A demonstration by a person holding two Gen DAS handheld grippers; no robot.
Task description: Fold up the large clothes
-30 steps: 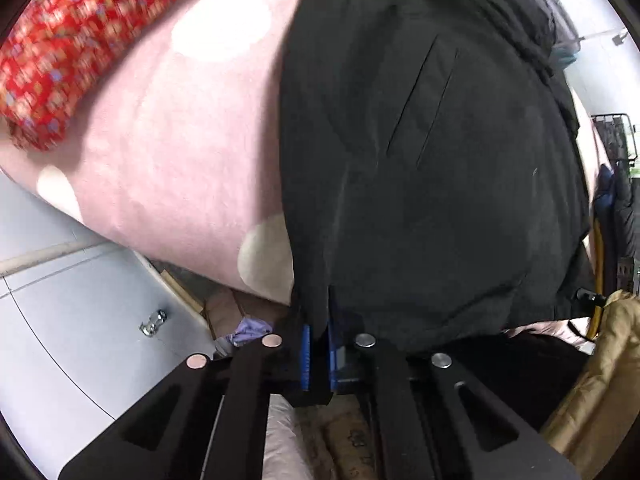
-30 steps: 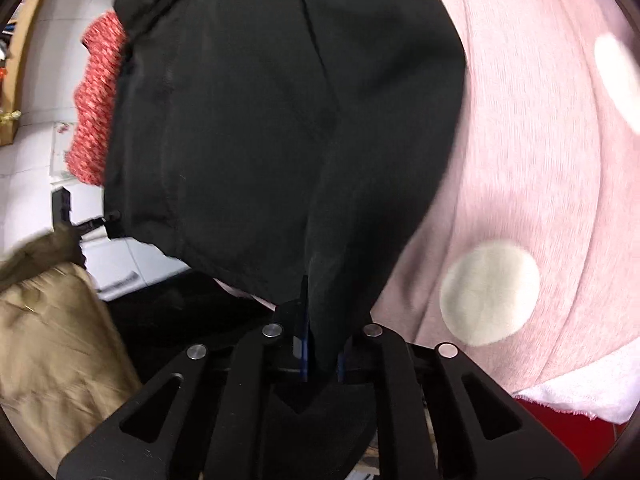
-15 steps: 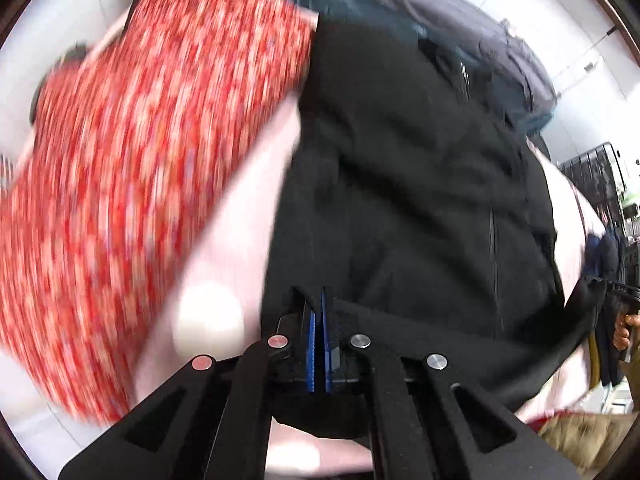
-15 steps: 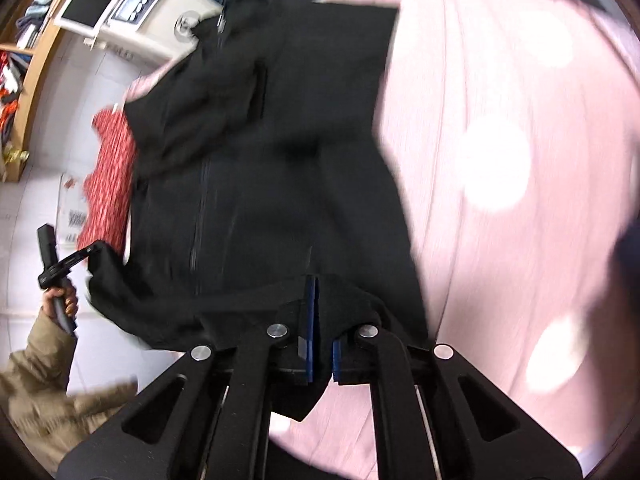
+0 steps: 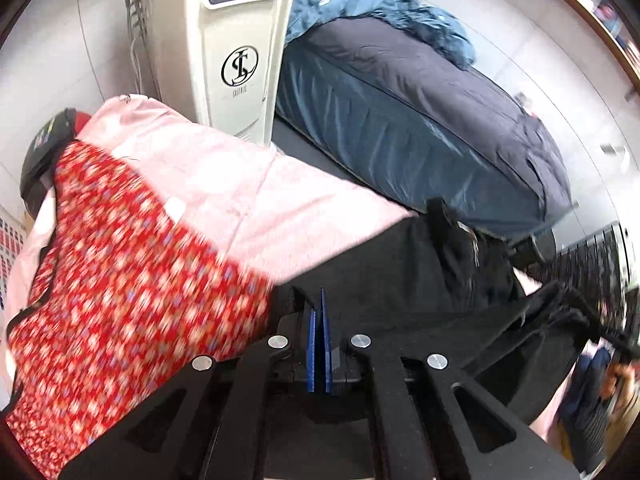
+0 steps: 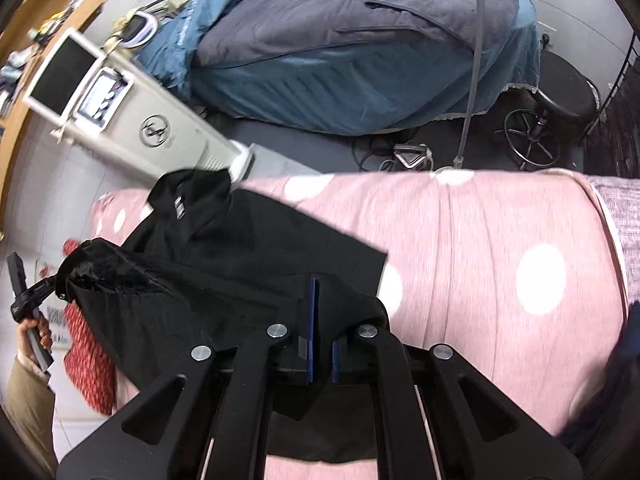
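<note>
A large black jacket (image 6: 224,256) lies partly spread on a pink bed cover with white dots (image 6: 500,240). My right gripper (image 6: 320,292) is shut on the jacket's hem, which drapes over its fingers. My left gripper (image 5: 318,308) is shut on the other end of the same hem (image 5: 400,276); it shows at the far left of the right wrist view (image 6: 60,280), holding the bunched black cloth lifted. The hem hangs between both grippers above the jacket's upper part and collar (image 6: 188,196).
A red patterned garment (image 5: 120,272) lies on the cover to the left of the jacket. A white machine with a screen (image 5: 232,40) stands behind the bed. A second bed with blue bedding (image 6: 360,48) and a black stool (image 6: 560,96) are beyond.
Both grippers swung the jacket's hem up and forward over its body, toward the collar. The views tilted up from the cloth to the room beyond. Both grips held.
</note>
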